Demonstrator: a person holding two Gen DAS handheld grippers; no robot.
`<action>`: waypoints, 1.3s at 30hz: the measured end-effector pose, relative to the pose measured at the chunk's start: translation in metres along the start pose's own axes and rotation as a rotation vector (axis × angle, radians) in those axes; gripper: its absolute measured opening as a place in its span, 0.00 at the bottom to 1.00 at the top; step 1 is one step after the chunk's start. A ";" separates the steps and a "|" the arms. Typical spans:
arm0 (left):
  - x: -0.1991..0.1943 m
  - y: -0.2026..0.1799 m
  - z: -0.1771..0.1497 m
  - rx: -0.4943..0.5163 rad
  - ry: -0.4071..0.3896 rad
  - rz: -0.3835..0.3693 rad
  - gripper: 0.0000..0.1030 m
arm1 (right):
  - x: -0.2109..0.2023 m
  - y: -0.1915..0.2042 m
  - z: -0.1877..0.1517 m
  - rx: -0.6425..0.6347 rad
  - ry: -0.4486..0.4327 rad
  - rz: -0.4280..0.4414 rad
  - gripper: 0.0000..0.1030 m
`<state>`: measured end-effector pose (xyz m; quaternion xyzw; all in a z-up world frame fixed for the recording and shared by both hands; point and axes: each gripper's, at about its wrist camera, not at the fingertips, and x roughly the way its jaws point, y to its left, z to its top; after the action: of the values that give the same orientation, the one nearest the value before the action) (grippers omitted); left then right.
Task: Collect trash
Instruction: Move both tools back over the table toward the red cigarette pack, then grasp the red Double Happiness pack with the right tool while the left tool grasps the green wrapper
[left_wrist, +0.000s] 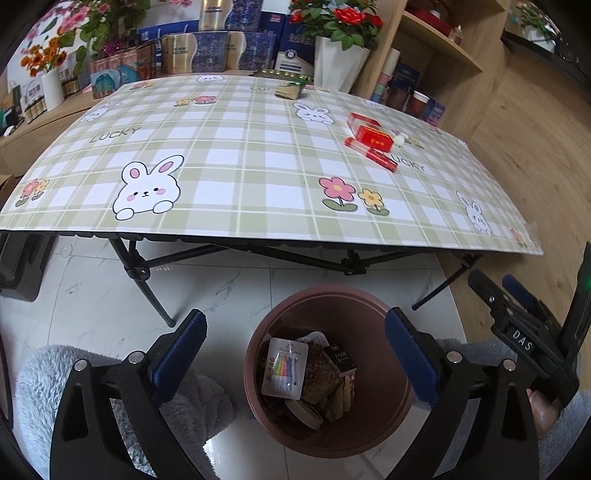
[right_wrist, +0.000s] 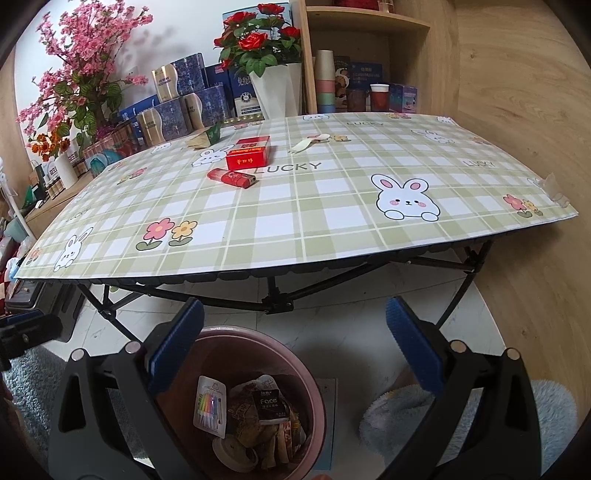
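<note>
1. Both tongs hover empty: left gripper (left_wrist: 295, 354) stands with jaws spread wide, nothing between the pads, directly above the open trash bin (left_wrist: 391, 417); right gripper (right_wrist: 295, 347) is likewise spread and empty, with the bin below and toward its left finger.
2. Collected trash lies in the bin beneath the tongs: a carded pack of candles (left_wrist: 284, 373), a dark sachet (left_wrist: 341, 360) and crumpled wrappers (left_wrist: 321, 391).
3. Remaining trash sits ahead of and above the tongs on the folding table (right_wrist: 295, 225): a red box (right_wrist: 249, 153), a red lighter (right_wrist: 231, 177) just nearer than the box, a small white plastic fork (right_wrist: 306, 144) beyond and right of the box, and a brown-and-green wrapper (right_wrist: 207, 138) at the far edge.
4. Handling judgement, box: light, stiff cardboard, likely crushable; grip across its narrow sides with moderate pressure.
5. Handling judgement, lighter: small, hard, smooth casing, prone to slip; pinch across the middle of its length.
6. Handling judgement, fork: very light, thin and low-lying; take it at the handle, pads pressed close to the cloth.
7. Handling judgement, wrapper: soft, weightless; pinch any raised fold.
8. Surroundings: boxes and potted flowers (right_wrist: 258, 44) stand behind the table, well apart from the trash.
</note>
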<state>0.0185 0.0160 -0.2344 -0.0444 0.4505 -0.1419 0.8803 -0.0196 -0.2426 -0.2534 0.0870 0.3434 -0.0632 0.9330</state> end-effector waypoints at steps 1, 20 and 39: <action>-0.001 0.002 0.002 -0.007 -0.003 -0.002 0.92 | 0.001 -0.001 0.001 0.003 0.003 -0.007 0.94; -0.001 0.043 0.111 -0.009 -0.185 0.136 0.94 | 0.052 0.014 0.114 -0.101 0.009 0.034 0.94; 0.094 0.032 0.257 0.192 -0.196 0.051 0.94 | 0.217 0.085 0.207 -0.243 0.220 0.079 0.76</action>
<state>0.2843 0.0067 -0.1631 0.0376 0.3478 -0.1571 0.9236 0.2898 -0.2147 -0.2298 -0.0066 0.4451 0.0256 0.8951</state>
